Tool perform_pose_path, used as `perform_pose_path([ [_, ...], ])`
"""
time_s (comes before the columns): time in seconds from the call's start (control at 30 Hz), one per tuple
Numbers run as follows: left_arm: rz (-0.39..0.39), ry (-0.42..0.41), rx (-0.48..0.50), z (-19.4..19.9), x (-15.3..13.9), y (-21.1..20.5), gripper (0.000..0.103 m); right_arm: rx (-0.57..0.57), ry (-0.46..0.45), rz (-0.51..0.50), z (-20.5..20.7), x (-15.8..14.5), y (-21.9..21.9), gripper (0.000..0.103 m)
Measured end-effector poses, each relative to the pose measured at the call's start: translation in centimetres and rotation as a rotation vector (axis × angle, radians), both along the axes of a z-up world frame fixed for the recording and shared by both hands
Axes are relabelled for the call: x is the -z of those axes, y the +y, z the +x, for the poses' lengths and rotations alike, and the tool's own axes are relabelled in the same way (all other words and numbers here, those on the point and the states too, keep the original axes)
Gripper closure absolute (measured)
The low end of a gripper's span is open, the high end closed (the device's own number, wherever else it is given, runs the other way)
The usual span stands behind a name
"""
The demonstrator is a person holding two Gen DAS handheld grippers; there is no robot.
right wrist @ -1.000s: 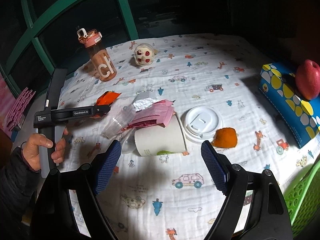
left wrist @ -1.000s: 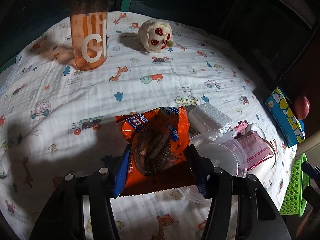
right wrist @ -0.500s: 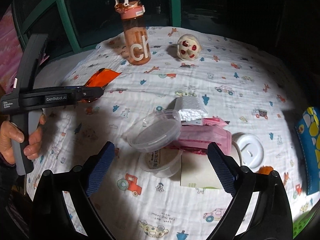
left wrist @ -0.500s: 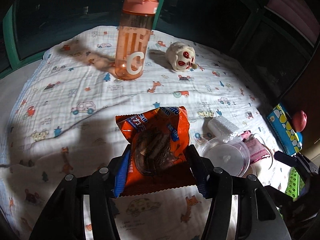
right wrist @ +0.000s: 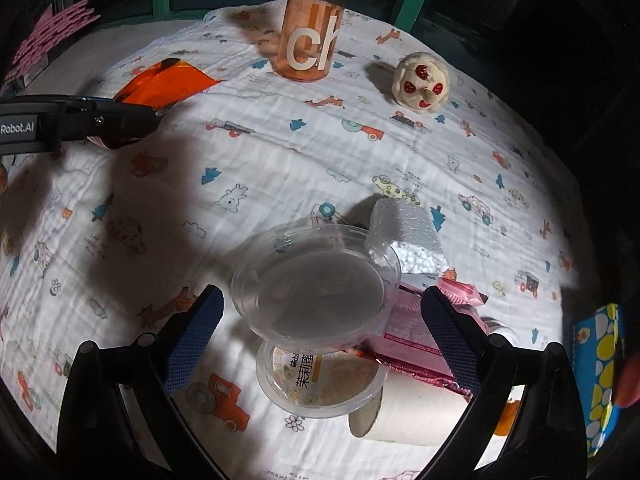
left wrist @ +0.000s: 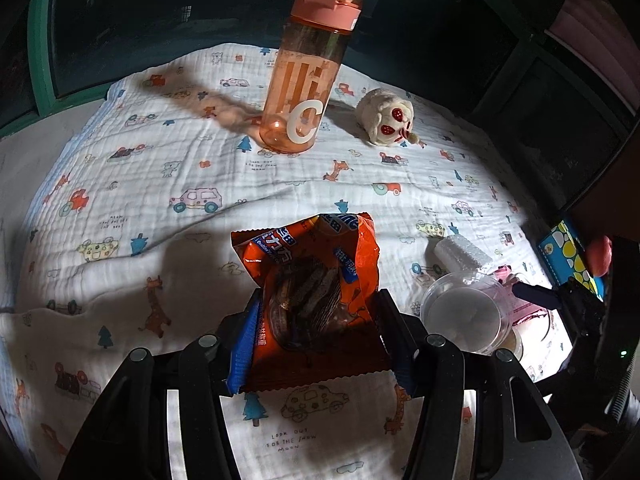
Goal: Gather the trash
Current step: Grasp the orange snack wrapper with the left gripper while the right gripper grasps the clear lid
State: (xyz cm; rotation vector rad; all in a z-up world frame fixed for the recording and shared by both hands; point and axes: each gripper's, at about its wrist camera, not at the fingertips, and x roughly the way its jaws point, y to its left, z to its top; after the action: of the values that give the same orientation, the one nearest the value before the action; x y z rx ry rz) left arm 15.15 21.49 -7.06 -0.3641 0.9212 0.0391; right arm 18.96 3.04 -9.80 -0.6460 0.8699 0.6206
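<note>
Right gripper (right wrist: 320,320) jaws wider, lower

White cartoon-print cloth (left wrist: 192,168) over the surface, orange bottle (left wrist: 308,76) upright, skull toy (left wrist: 390,120), foam block (right wrist: 404,236), paper cup (right wrist: 416,412) lying

Bottle (right wrist: 310,20) top cut off; paper cup (right wrist: 416,412) half hidden under wrappers.

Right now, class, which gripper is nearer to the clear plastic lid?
Right. The right gripper straddles the clear plastic lid, its jaws opening on either side without touching it. The left gripper is off to one side, clamped on an orange snack wrapper.
</note>
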Motion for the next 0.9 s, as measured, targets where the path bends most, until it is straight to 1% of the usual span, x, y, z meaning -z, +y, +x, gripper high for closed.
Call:
perform_pose_path([
  [0.17,-0.004,0.002,-0.004,-0.2,0.1,0.1,0.049,-0.012,-0.008,-0.039,0.1,1.1,0.9,0.005],
  [0.33,-0.008,0.005,-0.009,-0.2,0.2,0.1,0.049,0.000,-0.017,-0.048,0.4,1.9,1.5,0.006],
  [0.4,-0.009,0.007,-0.010,-0.3,0.2,0.1,0.049,0.004,-0.021,-0.052,0.5,2.1,1.6,0.007],
  [0.43,-0.010,0.008,-0.010,-0.3,0.2,0.1,0.049,0.007,-0.031,-0.058,0.4,2.2,1.6,0.010],
  [0.53,-0.011,0.010,-0.011,-0.3,0.2,0.0,0.049,0.010,-0.045,-0.053,0.2,2.1,1.5,0.011],
  [0.6,-0.010,0.009,-0.010,-0.4,0.1,-0.2,0.049,0.017,-0.044,-0.029,0.1,1.6,1.1,0.011],
  [0.7,-0.008,0.000,-0.004,-0.6,-0.3,-0.6,0.049,0.040,-0.032,0.033,-0.1,0.5,0.3,0.011],
  [0.9,-0.001,-0.027,0.027,-1.0,-1.7,-2.3,0.049,0.101,0.004,0.202,-1.1,-2.9,-2.8,0.011],
])
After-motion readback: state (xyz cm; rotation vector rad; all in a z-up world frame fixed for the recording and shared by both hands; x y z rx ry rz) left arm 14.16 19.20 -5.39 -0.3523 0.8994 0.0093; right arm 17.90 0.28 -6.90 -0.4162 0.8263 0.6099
